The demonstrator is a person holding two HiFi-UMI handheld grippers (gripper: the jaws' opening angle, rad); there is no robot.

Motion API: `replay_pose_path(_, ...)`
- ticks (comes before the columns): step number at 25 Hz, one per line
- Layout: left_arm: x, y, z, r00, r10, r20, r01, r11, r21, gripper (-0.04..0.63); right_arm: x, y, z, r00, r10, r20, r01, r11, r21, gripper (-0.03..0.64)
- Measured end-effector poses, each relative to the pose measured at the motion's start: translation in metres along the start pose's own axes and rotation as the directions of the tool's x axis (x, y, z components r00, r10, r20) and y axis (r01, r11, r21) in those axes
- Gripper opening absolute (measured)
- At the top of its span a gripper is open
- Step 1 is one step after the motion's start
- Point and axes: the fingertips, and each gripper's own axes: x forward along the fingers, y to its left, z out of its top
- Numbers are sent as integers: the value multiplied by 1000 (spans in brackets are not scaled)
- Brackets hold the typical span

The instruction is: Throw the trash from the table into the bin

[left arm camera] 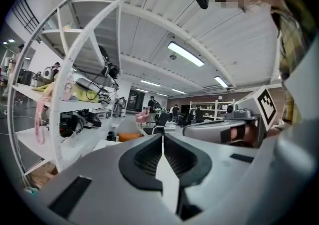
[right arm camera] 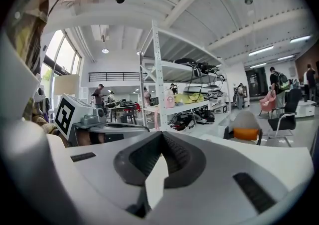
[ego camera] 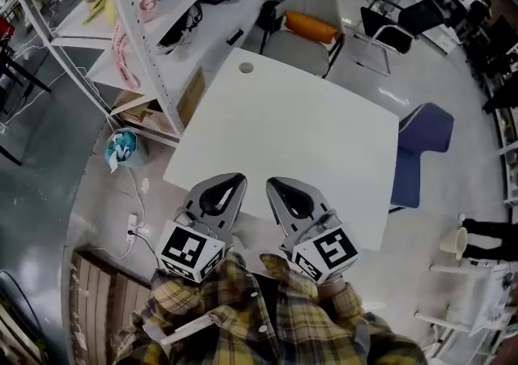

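Plaid shirt (ego camera: 267, 315) at 6 o'clock, nearest lens. Just above it: left gripper (ego camera: 235, 184) and right gripper (ego camera: 277, 188) side by side, over near edge of worktop (ego camera: 324, 137). Both sets of fingers (left arm camera: 142, 161) pressed together, nothing between. No trash visible on worktop. Only small grey disc (ego camera: 246, 67) at 11 o'clock, likely fixed cable cap, not for grabbing. Teal-white object (ego camera: 121, 147) on floor at 9 o'clock, possibly bin; cannot tell. Handling: no piece to judge. Any missed scrap likely light, soft; pinch at edge.
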Motion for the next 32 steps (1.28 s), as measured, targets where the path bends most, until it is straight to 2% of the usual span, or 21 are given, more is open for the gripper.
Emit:
replay_pose_path(6,30,-47,17,988,-154,-4,154,988,19,17,-46,-31,9,987,-157,28,157,988,8,-2)
replay_pose_path(12,38,-74,18,970,-239,-39,240,971,18,17,-71,-42,6,969,-245,16,244,969,30,-2)
replay_pose_path(16,35,-78,16,965,-257,-52,259,966,26,17,-73,-40,1,967,-256,2,256,966,34,-2)
replay_pose_path(26,11,-62,10,973,-222,-57,224,974,19,17,-62,-25,-6,968,-250,-15,250,967,48,-2)
replay_pose_path(32,1,-60,7,973,-225,-59,227,974,25,17,-55,-13,-7,972,-237,-13,237,971,44,-2)
